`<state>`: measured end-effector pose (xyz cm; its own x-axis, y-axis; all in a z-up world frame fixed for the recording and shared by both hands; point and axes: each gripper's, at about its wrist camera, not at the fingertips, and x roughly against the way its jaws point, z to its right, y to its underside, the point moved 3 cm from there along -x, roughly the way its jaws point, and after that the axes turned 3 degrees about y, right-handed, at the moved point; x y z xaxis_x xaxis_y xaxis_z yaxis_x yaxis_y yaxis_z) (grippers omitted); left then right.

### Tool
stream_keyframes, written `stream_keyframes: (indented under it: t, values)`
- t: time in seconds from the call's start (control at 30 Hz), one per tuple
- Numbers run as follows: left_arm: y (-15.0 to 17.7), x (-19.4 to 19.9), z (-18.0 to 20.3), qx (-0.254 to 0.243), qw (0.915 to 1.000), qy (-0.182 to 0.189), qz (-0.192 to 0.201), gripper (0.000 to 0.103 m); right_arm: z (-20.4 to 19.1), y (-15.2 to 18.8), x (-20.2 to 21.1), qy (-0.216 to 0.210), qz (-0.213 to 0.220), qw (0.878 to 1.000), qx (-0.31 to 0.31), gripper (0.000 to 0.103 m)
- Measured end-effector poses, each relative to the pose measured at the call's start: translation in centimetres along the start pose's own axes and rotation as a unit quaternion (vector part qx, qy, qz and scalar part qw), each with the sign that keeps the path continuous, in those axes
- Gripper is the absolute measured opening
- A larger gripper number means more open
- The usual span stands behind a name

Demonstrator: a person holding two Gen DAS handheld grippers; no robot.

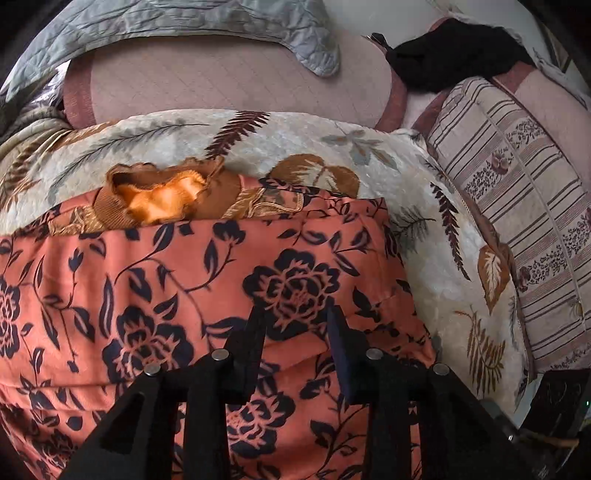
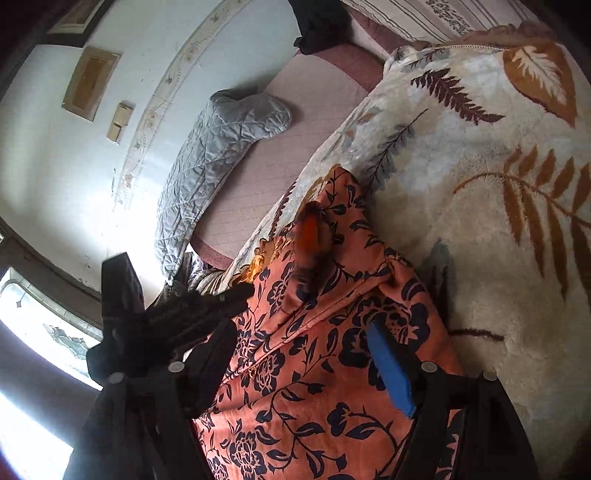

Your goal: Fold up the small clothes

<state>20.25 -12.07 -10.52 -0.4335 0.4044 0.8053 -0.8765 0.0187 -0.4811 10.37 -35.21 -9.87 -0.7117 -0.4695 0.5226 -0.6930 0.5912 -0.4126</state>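
Both the left gripper and the right gripper hold their jaws spread over the floral cloth; the slippery cloth may slide and unfold toward 6 o'clock on the blanket.

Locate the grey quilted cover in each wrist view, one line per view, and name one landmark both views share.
Left wrist: the grey quilted cover runs along the top edge, left of centre, above the pink mattress.
Right wrist: the grey quilted cover lies left of centre, slanting between the white wall and the pink mattress.
Shared landmark: the orange floral garment, low in both views.
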Motion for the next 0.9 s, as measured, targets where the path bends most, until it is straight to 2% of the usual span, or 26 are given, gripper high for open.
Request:
stream_keyframes:
  t: [0.07,0.13,0.2,0.3,0.4,0.5,0.53,0.57,0.6,0.63,0.77,0.8,0.87,0.9]
  values:
    - [1.0,3.2,-1.9,-0.01,0.9992,-0.019,0.034,0.041,-0.1,-0.1,0.0,-0.006,-0.003,1.0,-0.001,0.078]
    - [1.6,7.0,-4.8,-0.01,0.9957,-0.047,0.079,0.059,-0.5,-0.5,-0.4,-0.013,-0.015,1.0,-0.004,0.078]
    - [2.1,10.3,-8.3,-0.005,0.9889,-0.086,0.121,0.067,-1.2,-1.3,-1.1,-0.007,-0.025,1.0,0.004,0.078]
    - [3.6,14.1,-14.1,0.017,0.9759,-0.148,0.159,0.069,-2.1,-3.2,-3.7,0.015,-0.051,0.999,0.012,0.078]
    - [5.6,15.7,-19.9,0.073,0.9688,-0.176,0.159,0.07,-1.6,-4.6,-7.7,0.076,-0.087,0.993,0.01,0.078]
    - [7.7,16.8,-25.0,0.138,0.9595,-0.184,0.163,0.07,-1.2,-4.4,-10.6,0.111,-0.126,0.986,0.013,0.073]
    - [8.2,16.7,-26.2,0.157,0.9567,-0.182,0.164,0.07,-1.3,-4.3,-11.2,0.126,-0.13,0.983,0.026,0.058]
    - [8.7,16.6,-27.5,0.175,0.9555,-0.176,0.16,0.07,-1.2,-4.3,-11.7,0.145,-0.135,0.979,0.036,0.021]
    - [9.0,16.2,-28.5,0.191,0.9549,-0.169,0.152,0.07,-1.0,-4.2,-12.1,0.155,-0.144,0.977,0.033,0.007]
    - [9.4,15.9,-29.1,0.204,0.9547,-0.16,0.146,0.07,-1.1,-4.3,-12.0,0.16,-0.142,0.976,0.036,0.006]
    - [9.4,15.8,-29.7,0.222,0.9546,-0.128,0.153,0.07,-4.6,-4.6,-7.9,0.178,-0.069,0.975,0.114,0.006]
    - [9.1,15.5,-29.3,0.217,0.9566,-0.122,0.151,0.07,-4.6,-4.2,-8.1,0.197,-0.07,0.969,0.13,0.007]
    - [8.0,14.5,-28.3,0.208,0.9606,-0.113,0.145,0.07,-3.2,-2.9,-10.4,0.22,-0.126,0.957,0.14,0.012]
    - [7.4,14.0,-27.7,0.202,0.9633,-0.107,0.141,0.07,-2.4,-2.4,-10.9,0.221,-0.14,0.955,0.138,0.012]
